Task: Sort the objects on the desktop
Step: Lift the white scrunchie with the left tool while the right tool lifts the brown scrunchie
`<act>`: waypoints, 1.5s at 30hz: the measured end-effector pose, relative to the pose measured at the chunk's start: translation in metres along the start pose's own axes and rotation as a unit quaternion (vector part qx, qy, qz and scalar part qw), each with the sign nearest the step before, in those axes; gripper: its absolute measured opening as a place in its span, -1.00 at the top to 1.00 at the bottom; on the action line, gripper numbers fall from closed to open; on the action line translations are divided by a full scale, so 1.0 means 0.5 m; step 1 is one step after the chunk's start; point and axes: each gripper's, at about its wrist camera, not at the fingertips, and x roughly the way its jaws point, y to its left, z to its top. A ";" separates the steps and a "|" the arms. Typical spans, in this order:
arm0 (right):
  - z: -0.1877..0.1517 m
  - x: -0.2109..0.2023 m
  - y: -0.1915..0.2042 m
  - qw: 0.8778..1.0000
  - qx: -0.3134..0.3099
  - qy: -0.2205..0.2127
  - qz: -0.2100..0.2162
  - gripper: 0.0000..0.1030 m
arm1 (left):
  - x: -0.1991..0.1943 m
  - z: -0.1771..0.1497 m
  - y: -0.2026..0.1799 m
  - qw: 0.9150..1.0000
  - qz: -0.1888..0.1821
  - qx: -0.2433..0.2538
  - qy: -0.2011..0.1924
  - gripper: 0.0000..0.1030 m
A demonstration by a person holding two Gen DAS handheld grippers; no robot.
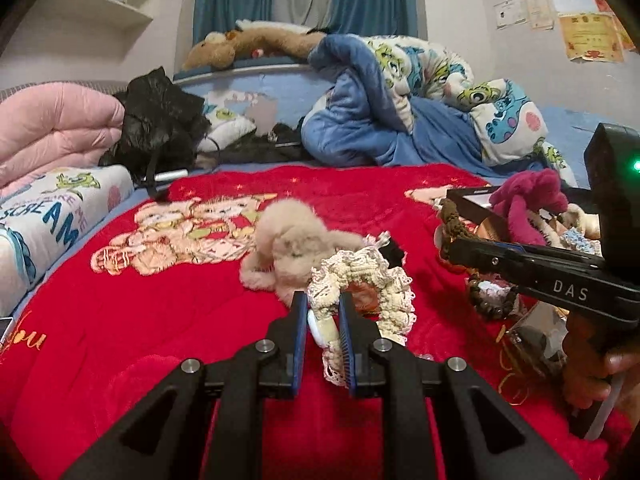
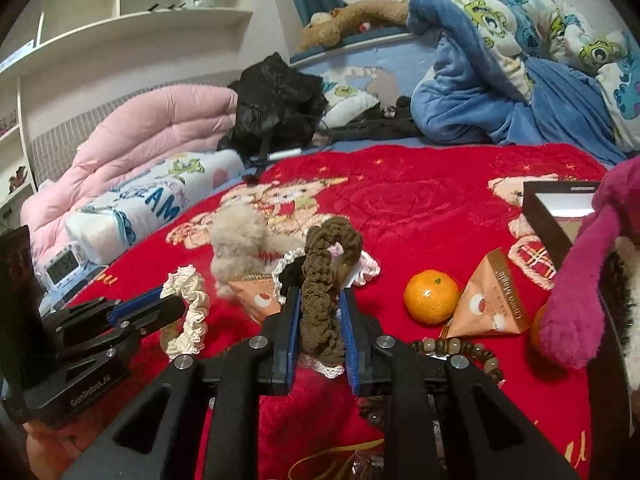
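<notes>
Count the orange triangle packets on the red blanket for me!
2. One packet stands right of the orange. The other packet lies left of the right gripper, by the fluffy beige scrunchie. More could hide under the pile.

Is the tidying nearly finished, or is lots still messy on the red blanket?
Not nearly. Done: a magenta plush toy already sits in the brown box. In hand: the left tongs grip a cream lace scrunchie, and the right tongs grip a brown scrunchie. Left on the blanket: a fluffy beige scrunchie, a tangerine, two triangular packets and a bead bracelet.
</notes>
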 end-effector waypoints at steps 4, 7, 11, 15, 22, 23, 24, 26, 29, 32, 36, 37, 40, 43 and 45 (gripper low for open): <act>0.000 -0.028 0.002 0.999 -0.002 -0.034 -0.002 0.62 | -0.014 0.002 0.000 1.000 -0.006 -0.001 -0.014 0.68; -0.001 -0.046 0.004 0.999 -0.002 -0.050 0.002 0.62 | -0.021 0.002 0.006 1.000 -0.011 -0.014 -0.017 0.68; -0.006 -0.060 0.005 0.998 0.001 -0.058 0.006 0.62 | -0.025 0.002 0.019 0.999 -0.014 -0.031 -0.020 0.68; -0.010 -0.048 -0.006 0.999 0.017 -0.026 0.022 0.57 | -0.019 -0.004 0.032 0.999 -0.015 -0.045 -0.015 0.68; -0.022 -0.011 0.006 0.999 0.008 0.034 -0.014 0.42 | -0.022 -0.008 0.028 0.999 -0.014 -0.044 -0.014 0.68; -0.024 -0.012 0.002 0.999 0.014 0.035 -0.026 0.39 | -0.022 -0.009 0.025 0.999 -0.014 -0.041 -0.013 0.68; -0.025 -0.010 -0.005 0.999 0.020 0.039 -0.029 0.38 | -0.023 -0.009 0.021 0.999 -0.013 -0.038 -0.013 0.68; -0.029 0.008 -0.026 0.996 0.043 0.068 -0.038 0.38 | -0.024 -0.010 0.013 0.999 -0.011 -0.030 -0.014 0.68; -0.033 0.027 -0.036 0.993 0.052 0.096 -0.036 0.38 | -0.024 -0.012 0.005 1.000 -0.010 -0.021 -0.013 0.68; -0.036 0.028 -0.024 0.994 0.036 0.097 -0.040 0.42 | -0.022 -0.012 0.000 1.000 -0.012 -0.017 -0.012 0.68; -0.039 0.036 -0.030 0.992 0.041 0.108 -0.045 0.70 | -0.021 -0.013 0.003 1.000 -0.015 -0.020 -0.010 0.68; -0.040 0.035 -0.032 0.992 0.045 0.106 -0.043 0.74 | -0.019 -0.013 0.005 1.000 -0.016 -0.022 -0.009 0.68; -0.041 0.033 -0.044 0.992 0.059 0.102 -0.034 0.76 | -0.015 -0.015 0.011 0.999 -0.018 -0.028 -0.005 0.68; -0.041 0.031 -0.049 0.992 0.071 0.097 -0.024 0.76 | -0.015 -0.016 0.015 0.999 -0.019 -0.031 -0.006 0.68; -0.040 0.032 -0.046 0.992 0.069 0.101 -0.021 0.76 | -0.015 -0.015 0.016 0.999 -0.019 -0.031 -0.006 0.68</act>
